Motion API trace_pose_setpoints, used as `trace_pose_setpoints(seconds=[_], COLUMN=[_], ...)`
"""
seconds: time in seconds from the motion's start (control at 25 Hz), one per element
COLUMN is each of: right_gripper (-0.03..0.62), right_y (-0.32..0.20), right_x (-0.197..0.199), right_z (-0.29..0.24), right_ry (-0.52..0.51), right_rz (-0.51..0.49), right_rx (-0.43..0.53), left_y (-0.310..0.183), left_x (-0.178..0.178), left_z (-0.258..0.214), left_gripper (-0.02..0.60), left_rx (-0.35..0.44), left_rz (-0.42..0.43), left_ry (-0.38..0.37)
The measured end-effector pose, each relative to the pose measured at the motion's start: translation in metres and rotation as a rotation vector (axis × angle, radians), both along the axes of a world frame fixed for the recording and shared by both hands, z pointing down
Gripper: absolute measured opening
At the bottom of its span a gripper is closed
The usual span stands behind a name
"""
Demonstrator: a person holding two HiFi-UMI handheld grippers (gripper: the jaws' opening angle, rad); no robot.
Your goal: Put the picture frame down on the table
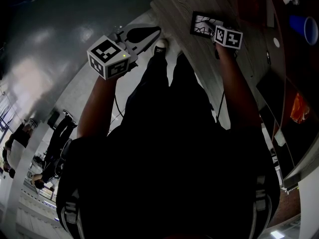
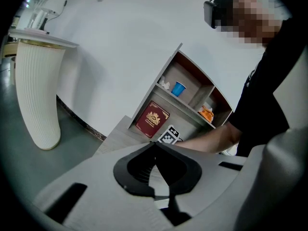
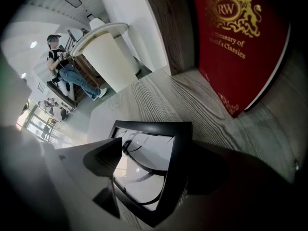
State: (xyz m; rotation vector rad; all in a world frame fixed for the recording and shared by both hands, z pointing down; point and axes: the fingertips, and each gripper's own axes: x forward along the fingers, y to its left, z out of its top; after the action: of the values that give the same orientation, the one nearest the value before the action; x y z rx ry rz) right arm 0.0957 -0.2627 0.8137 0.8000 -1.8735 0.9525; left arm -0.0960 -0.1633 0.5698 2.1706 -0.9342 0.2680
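At the left of the head view my left hand-held gripper (image 1: 148,35) hangs over the grey floor (image 1: 55,44), just beside the edge of the wood-grain tabletop (image 1: 179,6), with its marker cube turned toward me. In its own view the two black pads meet at their tips with nothing between them, so it is closed and empty. Beyond it, at the far left of that view, stands a white ribbed pedestal (image 2: 38,95). Right of centre is a wooden shelf unit (image 2: 192,81) with a red book (image 2: 153,119) leaning at its foot. A blue cup (image 2: 179,88) sits on a shelf higher up, and there is something orange (image 2: 206,113) in a compartment further right.

Moving right in the head view, the black picture frame (image 1: 203,25) sits in the upper middle over the tabletop, at the tip of my right hand-held gripper (image 1: 215,31). In the right gripper view the jaws are clamped on the frame, one on either side. The left jaw lies across its left part and the right jaw presses against its right bar. The frame is tilted, one corner pointing toward the bottom of the picture, and it holds black curving lines on white. I cannot tell whether it touches the wood beneath. In the upper right of that view the red book, with a gold crest, leans just beyond the frame. In the upper left a person (image 3: 62,66) sits far off.
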Motion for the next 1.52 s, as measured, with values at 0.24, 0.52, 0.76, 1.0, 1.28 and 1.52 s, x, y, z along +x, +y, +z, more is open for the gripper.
trace_pose_setpoints(seconds=[0.24, 0.52, 0.76, 1.0, 1.28, 1.52], right_gripper=[0.396, 0.411, 0.411, 0.414, 0.414, 0.413], right_y=[0.001, 0.003, 0.002, 0.004, 0.006, 0.004], right_x=[0.0, 0.001, 0.001, 0.002, 0.005, -0.012], right_z=[0.002, 0.004, 0.004, 0.004, -0.004, -0.033], right_ry=[0.015, 0.004, 0.017, 0.014, 0.001, -0.093], right_rz=[-0.018, -0.029, -0.031, -0.015, 0.017, 0.007], right_rx=[0.014, 0.031, 0.035, 0.025, 0.034, 0.102], left_y=[0.0, 0.004, 0.008, 0.011, 0.015, 0.023], left_x=[0.005, 0.007, 0.006, 0.001, 0.0, 0.0], left_z=[0.003, 0.004, 0.004, 0.002, 0.0, -0.01], left_gripper=[0.017, 0.017, 0.017, 0.017, 0.017, 0.017], left_rx=[-0.004, 0.0, 0.0, 0.004, 0.012, 0.032], left_rz=[0.018, 0.031, 0.039, 0.046, 0.059, 0.079], left_ry=[0.001, 0.015, 0.013, 0.0, -0.006, -0.017])
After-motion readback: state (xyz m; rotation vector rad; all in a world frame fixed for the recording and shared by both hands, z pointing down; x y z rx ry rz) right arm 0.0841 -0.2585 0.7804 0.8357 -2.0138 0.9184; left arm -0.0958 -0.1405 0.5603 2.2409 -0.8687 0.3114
